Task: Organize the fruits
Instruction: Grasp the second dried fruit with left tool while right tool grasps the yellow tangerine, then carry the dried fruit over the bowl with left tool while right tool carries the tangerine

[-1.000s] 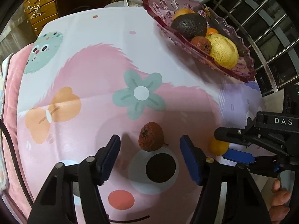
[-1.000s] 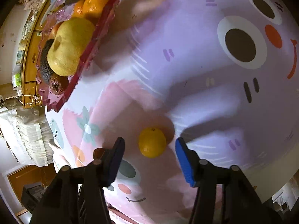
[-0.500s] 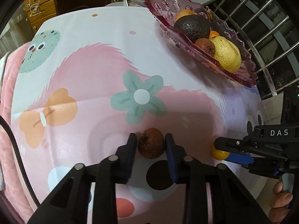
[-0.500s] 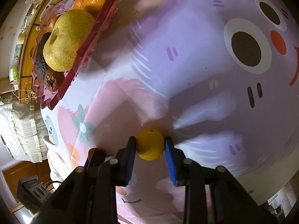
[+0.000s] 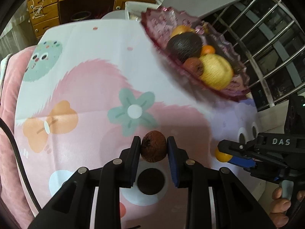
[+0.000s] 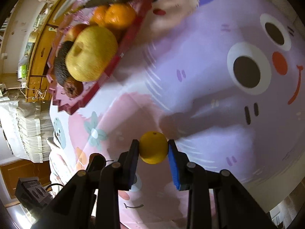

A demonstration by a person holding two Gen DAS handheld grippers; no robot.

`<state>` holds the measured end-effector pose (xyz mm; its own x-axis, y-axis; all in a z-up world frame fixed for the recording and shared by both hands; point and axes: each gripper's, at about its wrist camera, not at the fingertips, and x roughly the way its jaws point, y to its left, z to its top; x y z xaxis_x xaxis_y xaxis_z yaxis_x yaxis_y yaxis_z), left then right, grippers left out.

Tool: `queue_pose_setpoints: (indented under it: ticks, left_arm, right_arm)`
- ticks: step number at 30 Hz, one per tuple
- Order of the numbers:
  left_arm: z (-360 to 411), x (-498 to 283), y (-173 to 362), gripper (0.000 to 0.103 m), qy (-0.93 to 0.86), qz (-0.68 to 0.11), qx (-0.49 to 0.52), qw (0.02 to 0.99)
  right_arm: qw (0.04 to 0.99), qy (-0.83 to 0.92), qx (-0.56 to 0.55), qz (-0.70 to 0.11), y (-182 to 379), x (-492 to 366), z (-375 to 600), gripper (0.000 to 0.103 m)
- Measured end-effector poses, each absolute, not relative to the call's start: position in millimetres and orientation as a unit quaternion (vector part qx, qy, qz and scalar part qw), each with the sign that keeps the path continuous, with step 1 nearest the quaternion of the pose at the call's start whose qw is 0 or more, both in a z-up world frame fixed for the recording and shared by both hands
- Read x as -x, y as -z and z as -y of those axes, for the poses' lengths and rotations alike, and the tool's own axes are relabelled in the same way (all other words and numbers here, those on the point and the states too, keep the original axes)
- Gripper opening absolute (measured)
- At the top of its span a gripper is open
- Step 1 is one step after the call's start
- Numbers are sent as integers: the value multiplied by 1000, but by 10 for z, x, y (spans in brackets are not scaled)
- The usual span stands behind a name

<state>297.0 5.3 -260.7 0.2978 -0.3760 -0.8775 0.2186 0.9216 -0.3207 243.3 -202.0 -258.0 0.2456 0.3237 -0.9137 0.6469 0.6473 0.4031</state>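
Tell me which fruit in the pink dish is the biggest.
The yellow apple in the pink dish: pale yellow with a stem dimple, larger than the oranges and the dark avocado beside it.

Seven fruits [image 5: 153, 148], one purple dish [image 5: 158, 25], two grippers [image 5: 154, 148]

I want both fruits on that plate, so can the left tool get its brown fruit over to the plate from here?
Probably yes. The left tool grips the brown fruit, and only bare tablecloth lies between it and the purple plate.

The fruit plate [image 6: 106, 72] is motion-blurred and cut by the top edge, its far fruits indistinct
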Motion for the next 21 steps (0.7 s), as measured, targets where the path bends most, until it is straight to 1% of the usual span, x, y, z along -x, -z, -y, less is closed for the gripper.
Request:
queue_pose_setpoints:
  ticks: [10,21]
  left_arm:
    - [218,-2908,2071,26,212,-514,85,827]
    - [728,-2953,1794,26,222,-487,95,839]
  right_arm:
    - [738,120,-366,-554,2212,-2371,2336,31]
    - [805,87,-324,-490,1853,-2453,2745,31]
